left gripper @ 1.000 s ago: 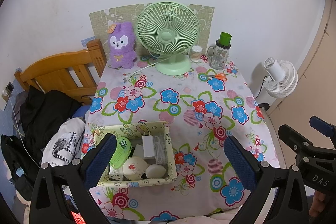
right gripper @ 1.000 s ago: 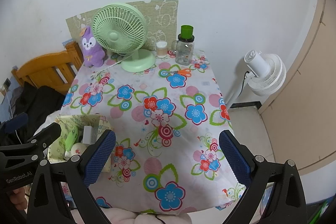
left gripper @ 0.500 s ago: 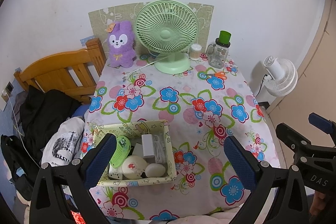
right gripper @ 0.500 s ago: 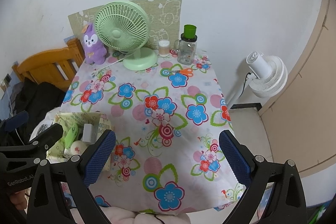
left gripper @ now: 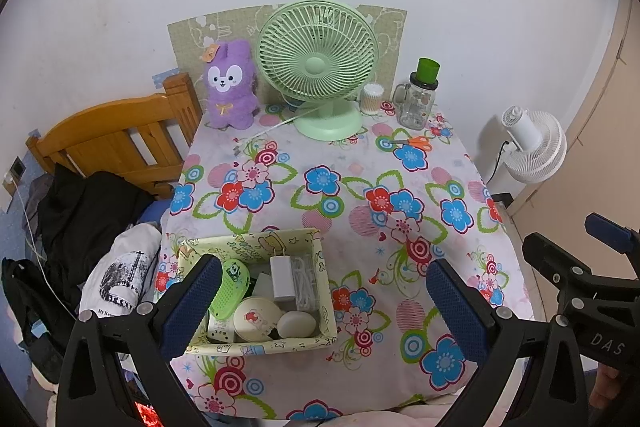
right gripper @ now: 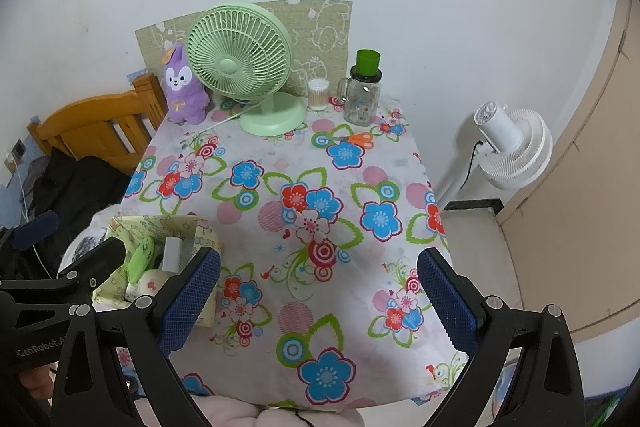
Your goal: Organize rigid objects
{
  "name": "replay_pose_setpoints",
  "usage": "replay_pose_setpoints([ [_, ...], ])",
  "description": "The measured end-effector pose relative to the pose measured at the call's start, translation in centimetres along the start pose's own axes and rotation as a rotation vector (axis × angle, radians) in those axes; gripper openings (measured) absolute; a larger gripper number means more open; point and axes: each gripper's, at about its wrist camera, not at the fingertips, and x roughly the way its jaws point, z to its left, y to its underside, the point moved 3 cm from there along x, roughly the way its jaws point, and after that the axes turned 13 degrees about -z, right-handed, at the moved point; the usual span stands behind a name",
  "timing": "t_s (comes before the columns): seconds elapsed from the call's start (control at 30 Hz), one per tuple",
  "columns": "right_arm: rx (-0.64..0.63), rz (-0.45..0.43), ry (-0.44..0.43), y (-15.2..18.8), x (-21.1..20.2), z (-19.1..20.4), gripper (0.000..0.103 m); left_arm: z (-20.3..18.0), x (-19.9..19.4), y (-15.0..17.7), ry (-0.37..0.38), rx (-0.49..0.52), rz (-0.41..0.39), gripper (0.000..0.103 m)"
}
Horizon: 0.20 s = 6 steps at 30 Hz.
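Observation:
A pale yellow patterned box (left gripper: 256, 346) sits at the table's front left and holds a green case (left gripper: 230, 287), a white charger (left gripper: 282, 277) with cable, and round cream items (left gripper: 256, 317). It also shows in the right wrist view (right gripper: 120, 227). Orange-handled scissors (left gripper: 416, 143) lie at the back right, also in the right wrist view (right gripper: 358, 139). My left gripper (left gripper: 320, 303) is open and empty above the table's front, beside the box. My right gripper (right gripper: 318, 301) is open and empty above the front edge.
A green desk fan (left gripper: 318, 67), a purple plush rabbit (left gripper: 230, 85), a cotton-swab jar (left gripper: 372, 98) and a glass jar with a green lid (left gripper: 418, 95) line the back of the floral table (left gripper: 360, 219). A wooden bed frame (left gripper: 116, 139) stands left, a white floor fan (left gripper: 534, 147) right.
Both grippers have drawn back and slightly up from the table; the scene sits a little farther away. Both stay open and empty.

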Motion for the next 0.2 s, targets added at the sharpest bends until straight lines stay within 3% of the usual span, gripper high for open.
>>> replay_pose_setpoints([
  [0.2, 0.004, 0.022, 0.0, 0.16, 0.74, -0.4, 0.1, -0.09, 0.76, 0.25, 0.002, -0.004, 0.026, 0.103],
])
